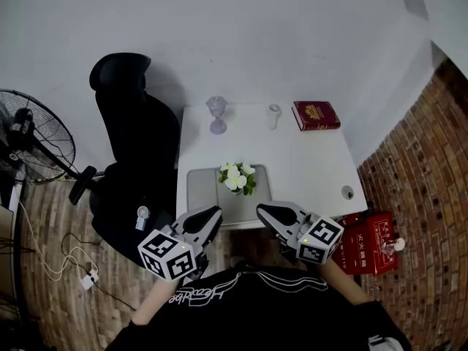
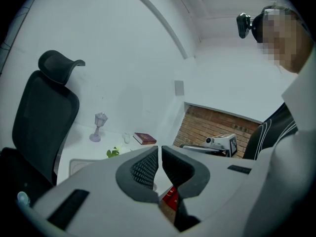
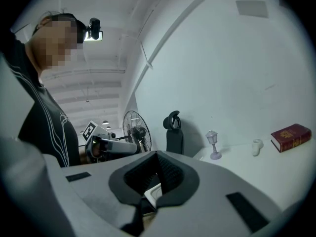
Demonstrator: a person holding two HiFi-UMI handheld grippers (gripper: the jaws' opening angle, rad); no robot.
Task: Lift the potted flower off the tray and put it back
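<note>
The potted flower (image 1: 236,178), white blooms over green leaves, stands on the grey tray (image 1: 201,189) at the near side of the white table (image 1: 307,167). Both grippers hang just in front of the table's near edge, below the tray, with their tips turned toward each other. My left gripper (image 1: 217,210) is shut with nothing between its jaws; the left gripper view shows it (image 2: 159,148) with the flower (image 2: 113,152) ahead to its left. My right gripper (image 1: 259,208) is shut and holds nothing; the right gripper view shows it (image 3: 157,153) with its pads together.
At the table's back stand a purple lamp-shaped glass (image 1: 216,114), a small white cup (image 1: 274,115) and a red book (image 1: 316,115). A black office chair (image 1: 135,145) and a fan (image 1: 33,134) are at the left. A red box (image 1: 369,243) lies on the brick floor at the right.
</note>
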